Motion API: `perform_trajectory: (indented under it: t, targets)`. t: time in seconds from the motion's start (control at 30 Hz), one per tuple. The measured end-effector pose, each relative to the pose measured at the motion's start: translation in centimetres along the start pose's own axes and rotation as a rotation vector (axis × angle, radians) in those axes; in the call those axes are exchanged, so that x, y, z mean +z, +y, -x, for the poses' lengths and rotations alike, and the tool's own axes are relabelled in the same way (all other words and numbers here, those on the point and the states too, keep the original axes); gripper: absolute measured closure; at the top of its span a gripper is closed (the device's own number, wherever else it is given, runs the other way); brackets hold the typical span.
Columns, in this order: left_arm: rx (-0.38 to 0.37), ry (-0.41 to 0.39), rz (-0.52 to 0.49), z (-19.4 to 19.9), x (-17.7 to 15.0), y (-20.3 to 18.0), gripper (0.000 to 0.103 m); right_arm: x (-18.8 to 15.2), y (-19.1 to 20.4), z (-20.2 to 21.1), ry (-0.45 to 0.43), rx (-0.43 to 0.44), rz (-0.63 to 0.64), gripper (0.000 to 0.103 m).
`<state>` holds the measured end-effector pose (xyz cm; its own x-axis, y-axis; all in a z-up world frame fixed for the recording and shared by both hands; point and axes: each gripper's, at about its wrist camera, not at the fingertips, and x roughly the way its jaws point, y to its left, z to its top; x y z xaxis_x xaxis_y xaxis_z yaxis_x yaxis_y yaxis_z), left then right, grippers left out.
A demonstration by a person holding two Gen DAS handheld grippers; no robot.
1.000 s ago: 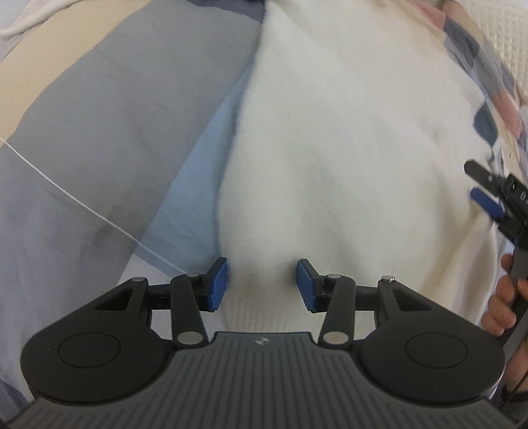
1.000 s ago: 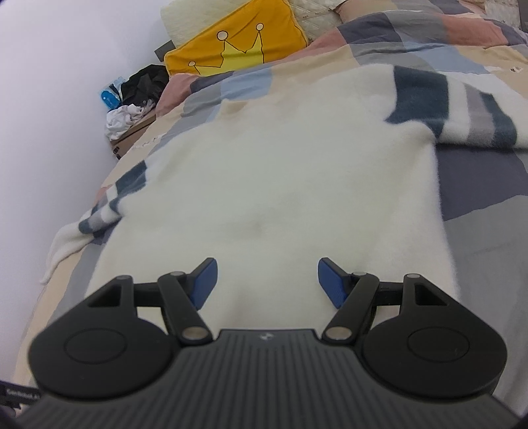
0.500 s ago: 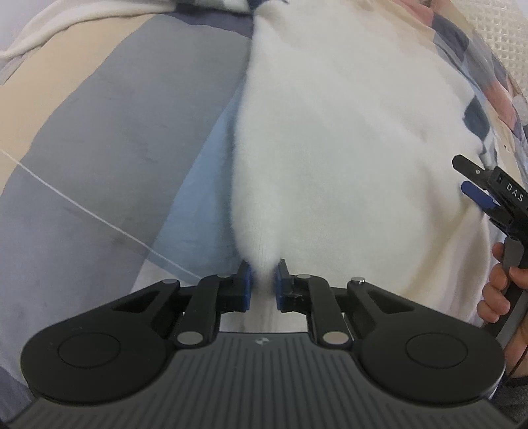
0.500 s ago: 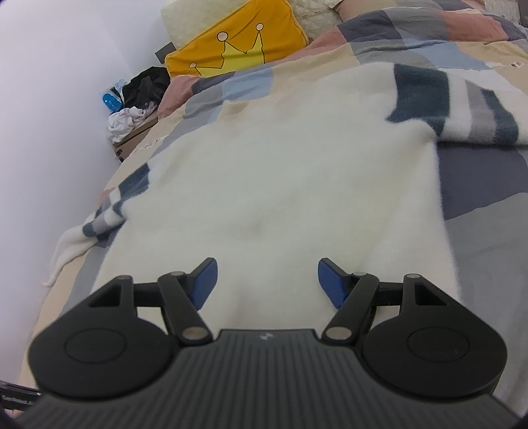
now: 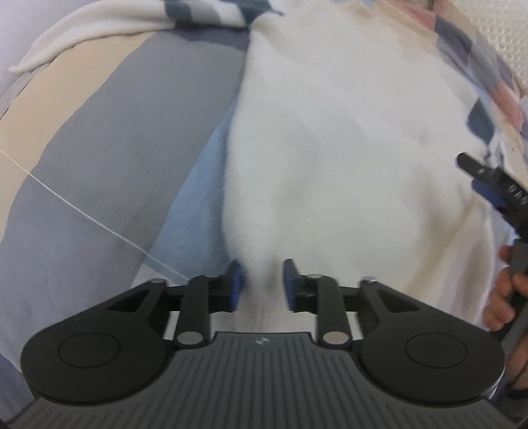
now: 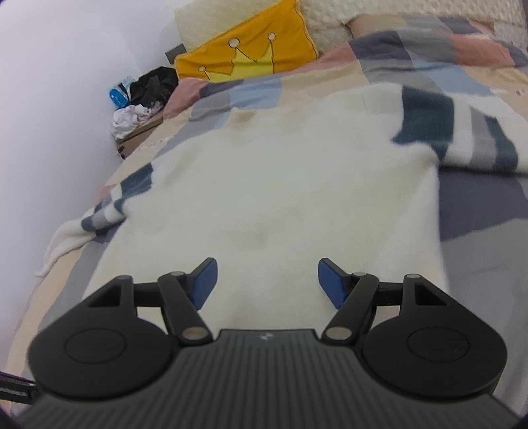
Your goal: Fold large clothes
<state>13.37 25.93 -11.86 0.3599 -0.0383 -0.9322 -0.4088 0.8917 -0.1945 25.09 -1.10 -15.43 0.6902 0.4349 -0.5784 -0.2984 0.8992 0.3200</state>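
My left tool (image 5: 260,280) has just been opening around the white fleece sweater (image 5: 346,148) hem, so it may slip free.

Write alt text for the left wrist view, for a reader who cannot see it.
The left gripper points down at the edge of a fluffy white sweater spread on a patchwork bedcover; its blue-padded fingers, which have just been opening, flank a raised fold of the fabric. At the right edge, a hand holds the right gripper.

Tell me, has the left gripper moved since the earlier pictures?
Yes. The left gripper has pulled back from the striped sleeve, and its jaws have just been opening around the white sweater edge.
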Motion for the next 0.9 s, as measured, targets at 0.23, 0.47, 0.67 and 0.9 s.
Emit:
perform_trajectory:
  t: [0.23,0.47,0.67,0.9]
  targets:
    - [0.035,-0.162,-0.085,3.0,0.0,-3.0,0.054,0.4,1.4,1.5,-0.044,0.002,0.077,0.033]
    - [0.029,-0.314,-0.195,4.9,-0.1,-8.8,0.052,1.2,0.7,3.2,-0.084,-0.048,0.096,0.033]
    - [-0.02,-0.402,-0.221,4.8,0.8,-12.7,0.051,2.2,-1.1,4.5,-0.124,-0.066,0.044,0.033]
    - [-0.043,-0.476,-0.246,2.9,2.1,-15.9,0.051,4.0,-4.7,5.6,-0.193,-0.15,-0.028,0.033]
